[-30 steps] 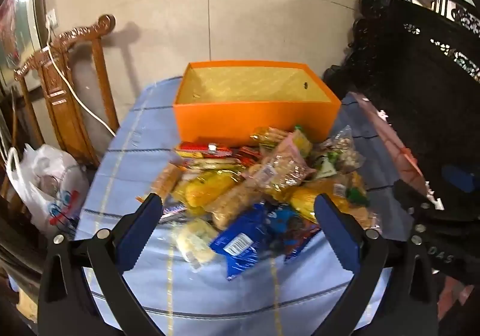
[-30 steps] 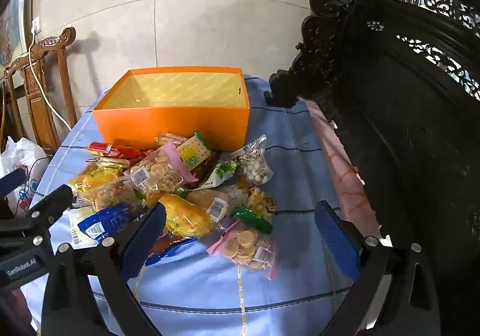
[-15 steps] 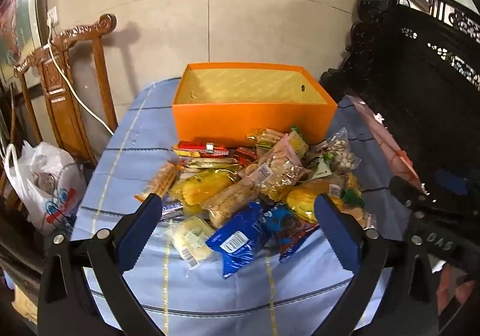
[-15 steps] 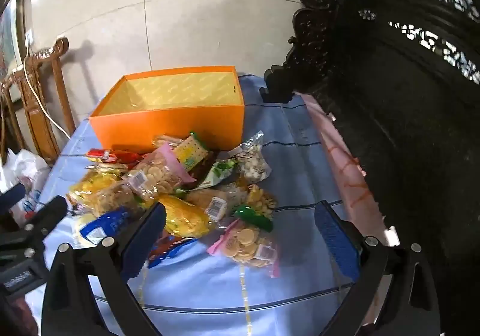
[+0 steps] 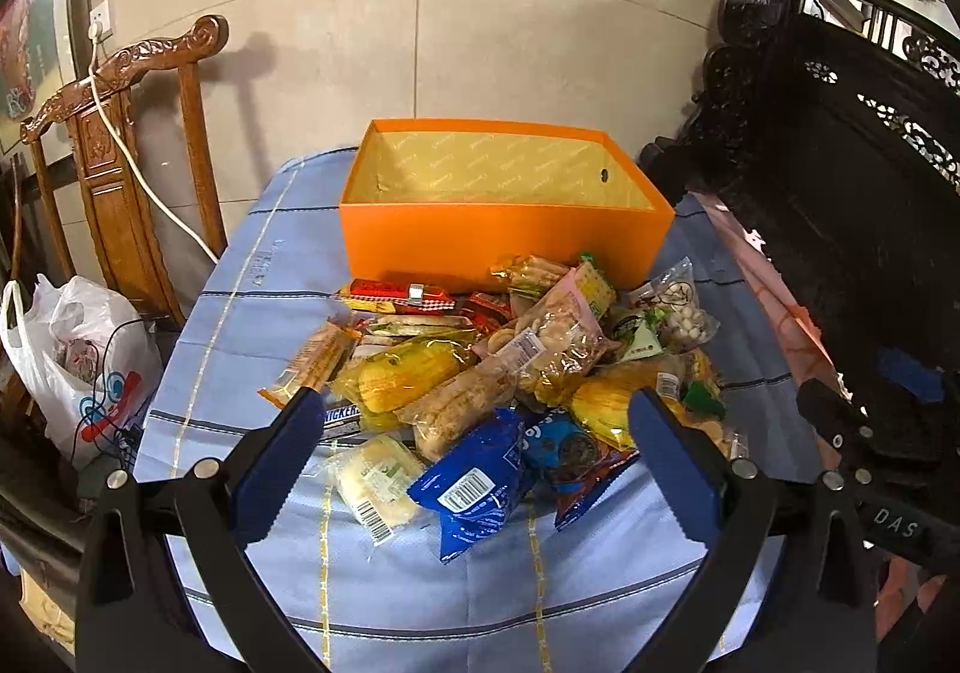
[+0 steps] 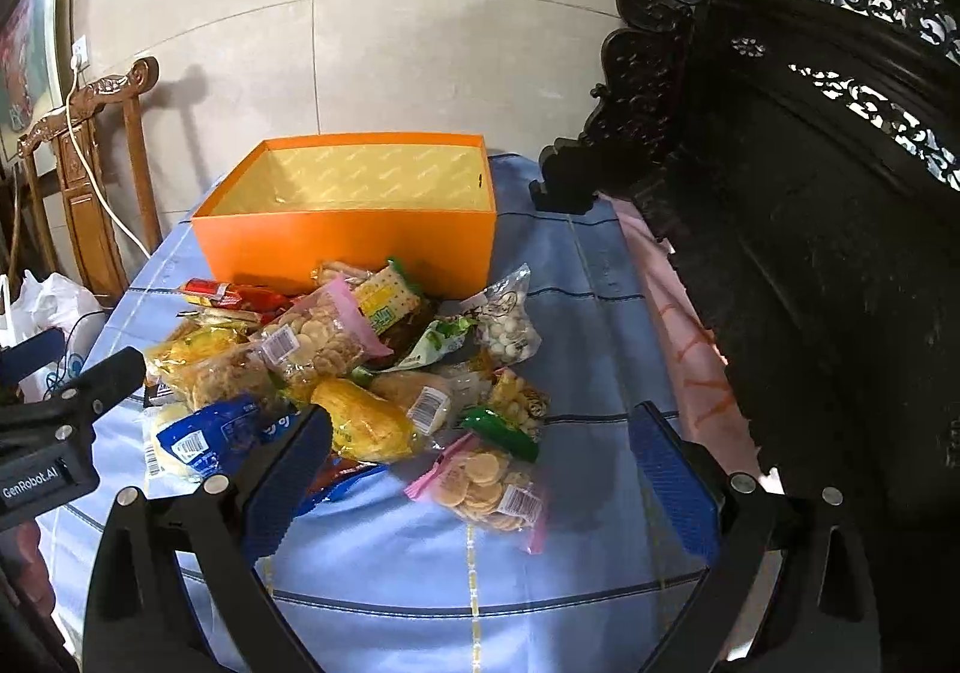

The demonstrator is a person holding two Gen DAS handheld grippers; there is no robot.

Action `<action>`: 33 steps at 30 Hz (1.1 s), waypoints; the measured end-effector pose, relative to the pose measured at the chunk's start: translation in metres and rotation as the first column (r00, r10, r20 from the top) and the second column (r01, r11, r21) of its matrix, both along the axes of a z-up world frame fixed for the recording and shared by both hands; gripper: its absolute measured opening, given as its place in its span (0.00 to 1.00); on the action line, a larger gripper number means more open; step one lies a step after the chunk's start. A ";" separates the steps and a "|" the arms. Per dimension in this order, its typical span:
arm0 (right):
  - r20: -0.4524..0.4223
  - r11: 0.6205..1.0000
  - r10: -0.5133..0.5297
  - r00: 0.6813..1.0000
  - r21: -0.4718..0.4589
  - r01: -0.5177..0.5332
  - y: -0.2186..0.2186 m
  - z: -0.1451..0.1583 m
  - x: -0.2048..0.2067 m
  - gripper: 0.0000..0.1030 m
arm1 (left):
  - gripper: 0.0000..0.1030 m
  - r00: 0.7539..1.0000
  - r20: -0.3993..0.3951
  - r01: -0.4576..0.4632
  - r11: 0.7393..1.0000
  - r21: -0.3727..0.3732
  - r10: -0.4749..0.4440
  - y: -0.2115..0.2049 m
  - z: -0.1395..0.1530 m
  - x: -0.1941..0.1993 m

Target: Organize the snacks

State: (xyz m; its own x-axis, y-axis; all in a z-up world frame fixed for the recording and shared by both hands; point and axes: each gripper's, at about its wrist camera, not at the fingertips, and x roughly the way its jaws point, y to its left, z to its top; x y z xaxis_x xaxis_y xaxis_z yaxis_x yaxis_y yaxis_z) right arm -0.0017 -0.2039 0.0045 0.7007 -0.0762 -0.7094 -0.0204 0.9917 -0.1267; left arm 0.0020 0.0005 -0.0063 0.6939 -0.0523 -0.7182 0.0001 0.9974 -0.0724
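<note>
Snacks (image 5: 498,373) lie heaped on the blue cloth (image 5: 252,277) just in front of the orange box (image 5: 504,244), which stands empty with its open top up; none has gone in yet, so the sorting looks to be at its start. Left gripper (image 5: 480,463) hangs near the front of the heap, jaws spread wide and holding nothing; right gripper (image 6: 480,478) hangs in front of the box too, over the heap's right edge, likewise wide and empty.

Nearest the left gripper, on the side of the heap away from the box, lie a blue packet (image 5: 480,484) and a pale wrapped cake (image 5: 378,478); nearest the right, a biscuit bag (image 6: 486,487) lies apart from the rest. My judgement: begin with these outliers, not the middle; the bags overlap there and one pulled out would drag its neighbours. The wrappers look slick and puffed, so pinch at a sealed seam or a flat end, and close gently lest the biscuits crack; lift clear before carrying toward the box, and lay long packets flat along its wall to save room. The Snickers bar (image 5: 342,415), half under the yellow bags (image 5: 408,373), is best left until those are gone; keep each gripper to its own side of the heap.
</note>
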 end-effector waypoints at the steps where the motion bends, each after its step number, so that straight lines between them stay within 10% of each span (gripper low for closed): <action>1: 0.003 1.000 -0.005 1.000 -0.006 0.005 0.000 0.000 0.000 0.97 | 0.96 1.000 0.002 -0.009 1.000 0.005 0.009 -0.001 0.000 0.000; 33: 0.060 0.990 0.014 0.998 -0.142 -0.006 0.018 0.002 -0.001 0.97 | 0.96 0.998 0.001 -0.058 0.998 -0.039 0.058 0.008 0.003 0.002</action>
